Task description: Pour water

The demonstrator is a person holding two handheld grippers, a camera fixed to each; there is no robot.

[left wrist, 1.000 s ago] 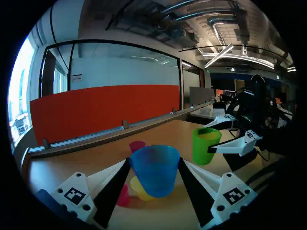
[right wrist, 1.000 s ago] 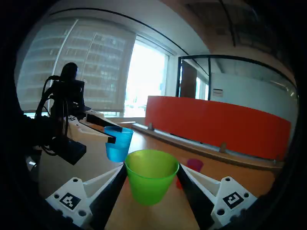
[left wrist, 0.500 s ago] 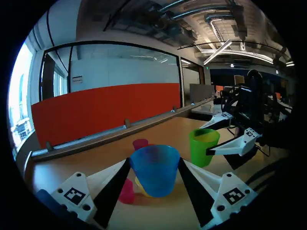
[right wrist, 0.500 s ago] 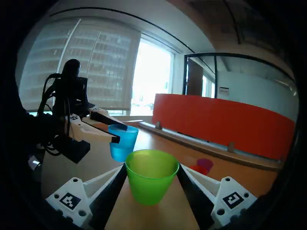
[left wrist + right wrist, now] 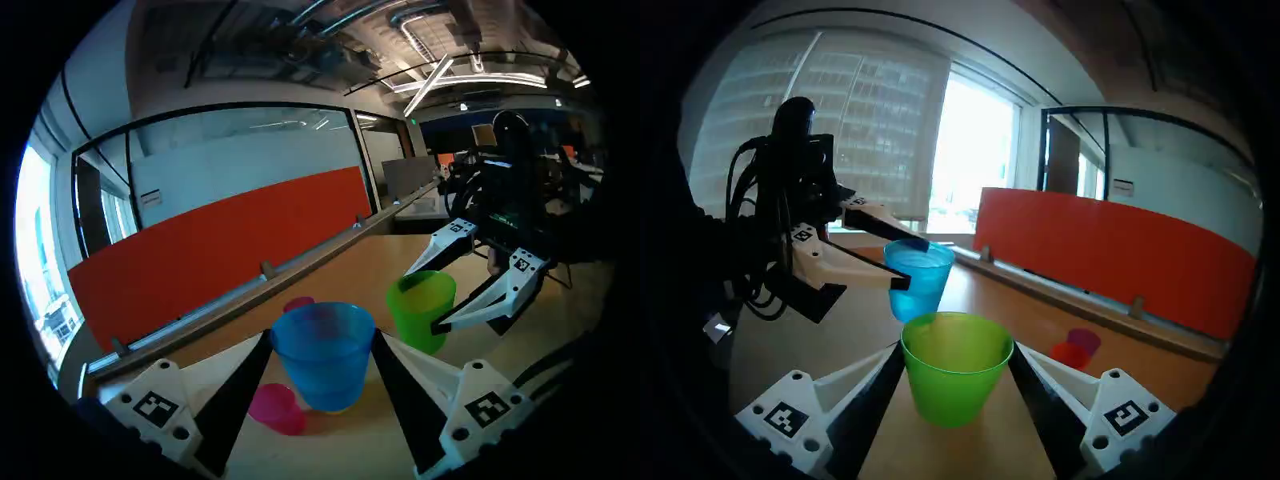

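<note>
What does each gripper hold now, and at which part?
Left gripper: blue cup, jaws on its sides just under the rim. Right gripper: green cup, same place.

Open office, glass partition, orange desk divider

Blue cup hides all but the rim of a magenta cup behind it; the jaws cover the pink cup's edge

A translucent blue cup, a lime green cup and a pink cup contrast with the tan surface and orange partition, while the left tool and right tool are white with black-and-white square markers.
</note>
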